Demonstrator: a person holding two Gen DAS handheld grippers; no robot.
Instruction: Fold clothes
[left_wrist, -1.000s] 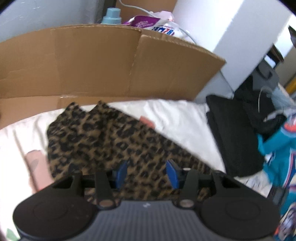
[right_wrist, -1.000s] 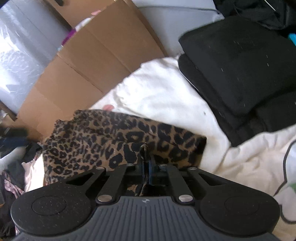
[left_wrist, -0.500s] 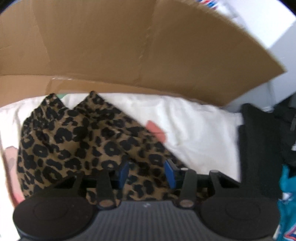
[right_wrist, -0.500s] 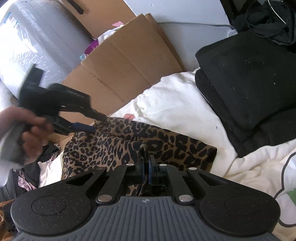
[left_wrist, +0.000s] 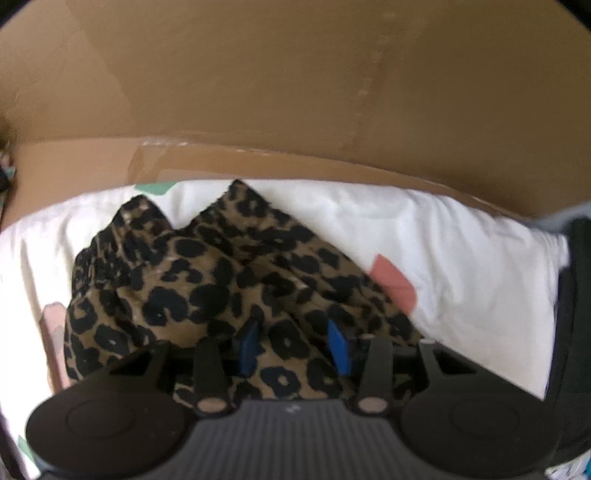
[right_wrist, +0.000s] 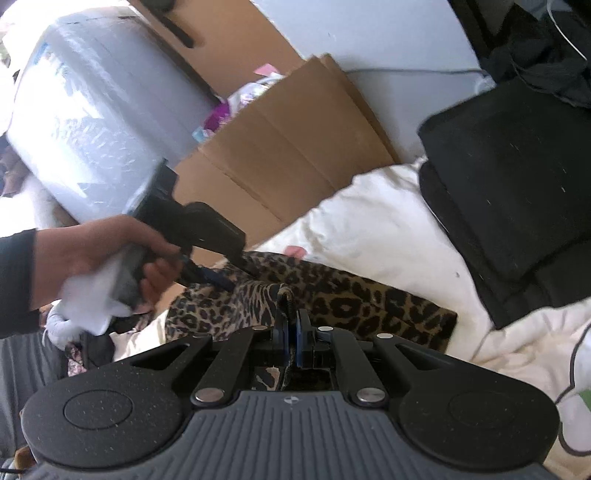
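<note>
Cardboard sheet (left_wrist: 295, 92): flattened brown box standing on edge along the far side of the bed; fills the upper half of the left wrist view. Also seen in the right wrist view, leaning against a pale wall.

White bedding (left_wrist: 461, 251): covers the bed and carries everything below. Printed patches in pink and green show on it.

Bubble wrap roll (right_wrist: 92, 110): large, upper left of the right wrist view, behind the cardboard.

Black folded clothes (right_wrist: 517, 177): stack lying on the bedding at the right, apart from the work piece.

Leopard-print garment (left_wrist: 192, 280): lies on the bedding, partly folded and bunched. Two pointed corners aim toward the cardboard. One pink patch sits just beside its right edge.

Left gripper (left_wrist: 293, 347): low over the near part of the garment. Blue-padded fingers (left_wrist: 338, 345) are apart, with leopard fabric between and beneath them; contact cannot be confirmed from the left wrist view. In the right wrist view the tool is held in the person's left hand (right_wrist: 110, 258), its tip at the garment's far left edge.

Right gripper (right_wrist: 291, 332): fingers are together, clamped on a raised fold of the garment's near edge, with a dark hem standing up between them.
</note>
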